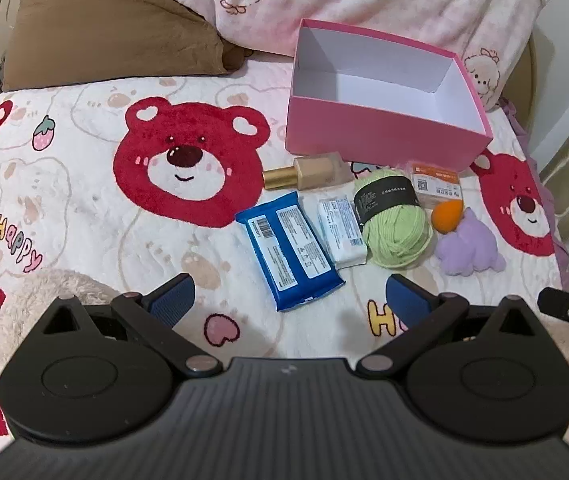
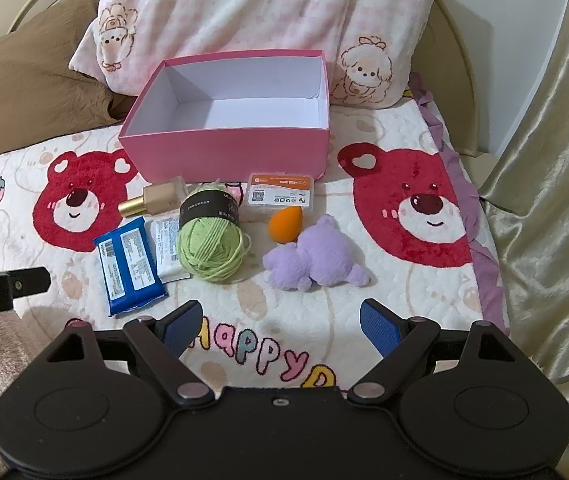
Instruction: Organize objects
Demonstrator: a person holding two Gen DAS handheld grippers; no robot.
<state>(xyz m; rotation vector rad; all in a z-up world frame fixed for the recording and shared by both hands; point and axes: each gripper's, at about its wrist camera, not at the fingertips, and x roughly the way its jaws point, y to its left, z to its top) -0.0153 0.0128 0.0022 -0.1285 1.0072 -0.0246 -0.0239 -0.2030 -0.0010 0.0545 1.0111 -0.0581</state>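
Both claws hung open over the bed, holding nothing.
The purple plush (image 2: pixel 316 254), before the pink box (image 2: pixel 228 152), lay dead ahead of the right claw (image 2: pixel 282 326); the left claw (image 1: pixel 290 300) faced the blue packet (image 1: pixel 288 248).

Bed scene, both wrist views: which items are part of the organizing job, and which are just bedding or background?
Job items: pink box, empty; foundation bottle; blue wipes pack; white tissue pack; green yarn ball; clear card case; orange makeup sponge; purple plush toy.

Just there: bear-print blanket; pink pillow; brown pillow; curtain.
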